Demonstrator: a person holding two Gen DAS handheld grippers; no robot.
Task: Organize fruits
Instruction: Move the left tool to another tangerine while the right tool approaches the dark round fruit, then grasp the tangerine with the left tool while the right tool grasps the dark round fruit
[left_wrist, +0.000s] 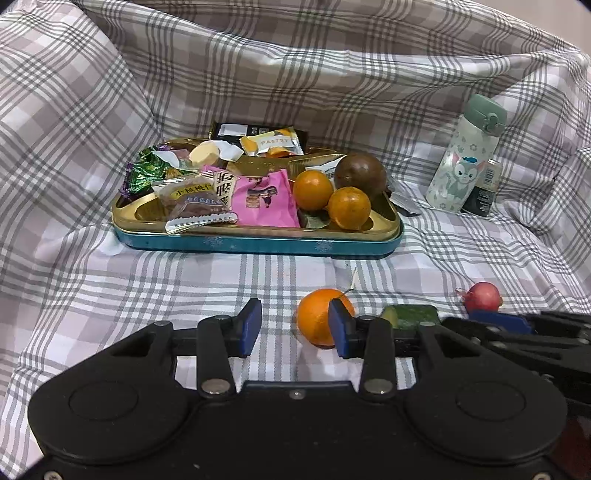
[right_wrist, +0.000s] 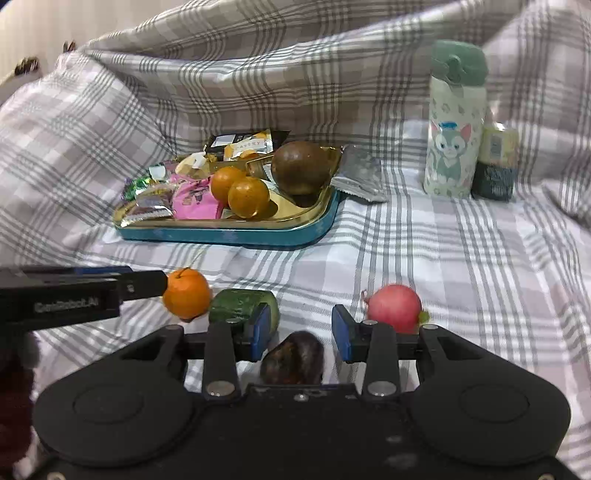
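A teal tin with a gold tray (left_wrist: 258, 230) (right_wrist: 229, 232) holds wrapped snacks, two oranges (left_wrist: 332, 197) (right_wrist: 240, 190) and a brown round fruit (left_wrist: 360, 171) (right_wrist: 301, 168). On the checked cloth lie a loose orange (left_wrist: 314, 321) (right_wrist: 186, 297), a green cucumber piece (left_wrist: 410, 315) (right_wrist: 236, 304), a red radish-like fruit (left_wrist: 482, 295) (right_wrist: 393, 306) and a dark brown fruit (right_wrist: 293, 356). My left gripper (left_wrist: 295, 328) is open; its right finger touches or overlaps the loose orange. My right gripper (right_wrist: 301, 332) is open above the dark fruit.
A cartoon-cat bottle with a green lid (left_wrist: 461, 155) (right_wrist: 454, 122) and a small dark jar (left_wrist: 482, 188) (right_wrist: 495, 166) stand at the back right. A silver packet (right_wrist: 360, 175) lies beside the tin. Checked bedding rises all around.
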